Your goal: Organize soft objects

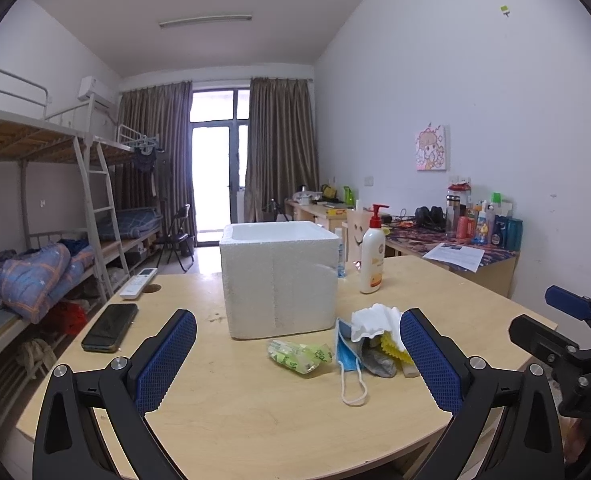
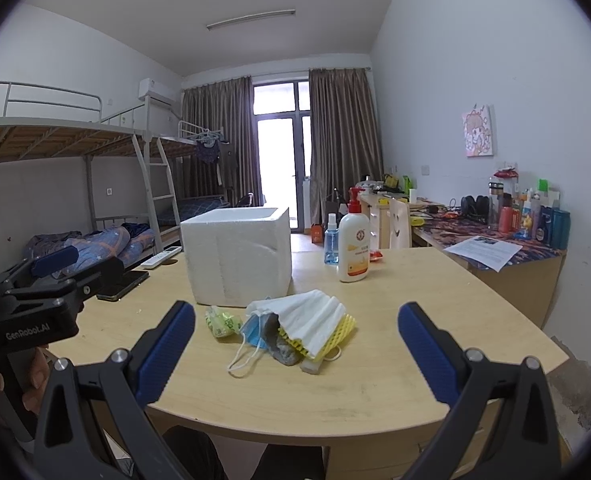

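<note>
A white foam box [image 1: 279, 276] [image 2: 237, 254] stands open-topped on the wooden table [image 1: 255, 408] [image 2: 375, 380]. In front of it lies a pile of soft things: a white pleated cloth [image 1: 375, 320] [image 2: 315, 320], a blue face mask [image 1: 345, 350] [image 2: 255, 330], a yellow foam net [image 1: 393, 346] [image 2: 341, 330], a grey rag [image 1: 377, 362] [image 2: 285, 350] and a green plastic pack [image 1: 299, 354] [image 2: 221, 322]. My left gripper [image 1: 297, 360] is open, held near the table's front edge, just short of the pile. My right gripper [image 2: 295, 356] is open too, with the pile ahead between its fingers.
A black phone [image 1: 109, 326] and a white remote [image 1: 137, 282] lie at the table's left. A lotion pump bottle [image 1: 371, 258] [image 2: 353, 246] and a blue spray bottle [image 2: 330, 240] stand behind the box. Bunk beds [image 1: 35, 248] line the left; a cluttered desk [image 2: 507, 240] lines the right wall.
</note>
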Action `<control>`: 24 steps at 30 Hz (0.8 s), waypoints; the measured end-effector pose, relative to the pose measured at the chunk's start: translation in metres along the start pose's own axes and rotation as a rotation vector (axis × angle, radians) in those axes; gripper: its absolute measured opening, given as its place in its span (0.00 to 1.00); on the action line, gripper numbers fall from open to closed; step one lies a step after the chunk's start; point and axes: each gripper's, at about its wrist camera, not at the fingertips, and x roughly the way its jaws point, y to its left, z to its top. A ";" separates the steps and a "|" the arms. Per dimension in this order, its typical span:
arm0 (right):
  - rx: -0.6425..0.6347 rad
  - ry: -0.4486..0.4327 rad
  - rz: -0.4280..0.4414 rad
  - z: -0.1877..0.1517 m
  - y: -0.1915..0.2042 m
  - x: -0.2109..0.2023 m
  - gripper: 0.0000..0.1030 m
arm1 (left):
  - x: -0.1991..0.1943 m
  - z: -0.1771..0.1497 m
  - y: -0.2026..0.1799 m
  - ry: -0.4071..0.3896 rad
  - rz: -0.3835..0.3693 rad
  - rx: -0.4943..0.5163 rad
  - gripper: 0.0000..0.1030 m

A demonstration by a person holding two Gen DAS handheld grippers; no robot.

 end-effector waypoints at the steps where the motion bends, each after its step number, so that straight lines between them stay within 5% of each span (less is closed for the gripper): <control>1: 0.001 0.002 0.005 0.000 -0.001 0.001 1.00 | 0.001 0.000 0.001 0.003 0.000 -0.004 0.99; 24: 0.017 0.135 0.010 0.002 -0.005 0.069 1.00 | 0.077 -0.002 0.017 0.149 -0.017 0.006 0.99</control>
